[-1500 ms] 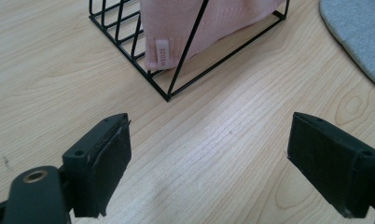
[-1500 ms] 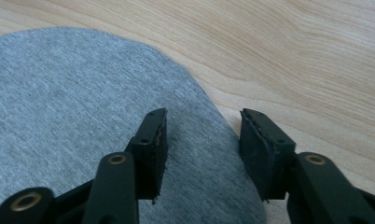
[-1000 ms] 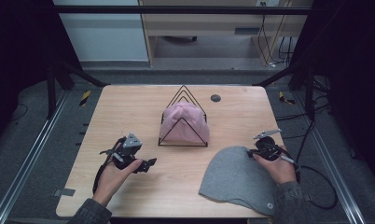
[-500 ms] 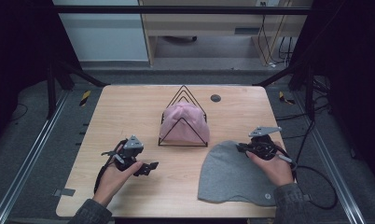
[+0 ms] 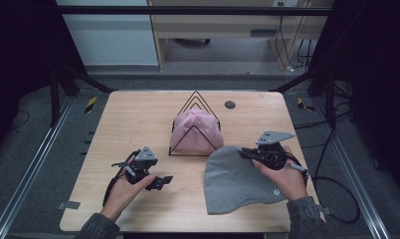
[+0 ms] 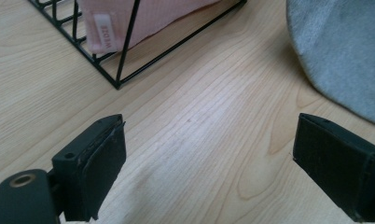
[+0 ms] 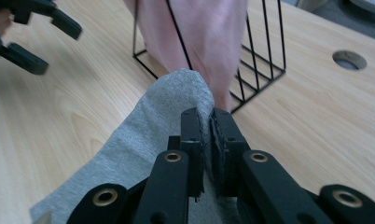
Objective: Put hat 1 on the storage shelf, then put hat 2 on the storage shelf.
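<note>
1: Two dangers worth flagging here. Starting with the right gripper.

2: Pinching a raised fold of the grey hat, jaws closed tight on the knit, just beside the wire rack. Judging a snag likely if dragging that fold across the black wires, or a tipped rack if pushing into its front corner. Judging a slip possible too, biting only a thin edge of soft fabric.

1: Asking where the grey hat is lying.

2: Spreading flat on the table at the near right, lifting only at the pinched edge. Touching or nearly touching the pink hat there; not managing to tell which.

1: Turning to the left gripper.

2: Hovering low over bare wood at the near left, jaws wide apart, holding nothing, near the rack's corner but not touching it.

1: Asking about obstacles.

2: Noting the pink hat draped inside the rack and crowding it, leaving little room. Noting a round hole beyond, well apart from the work.
</note>
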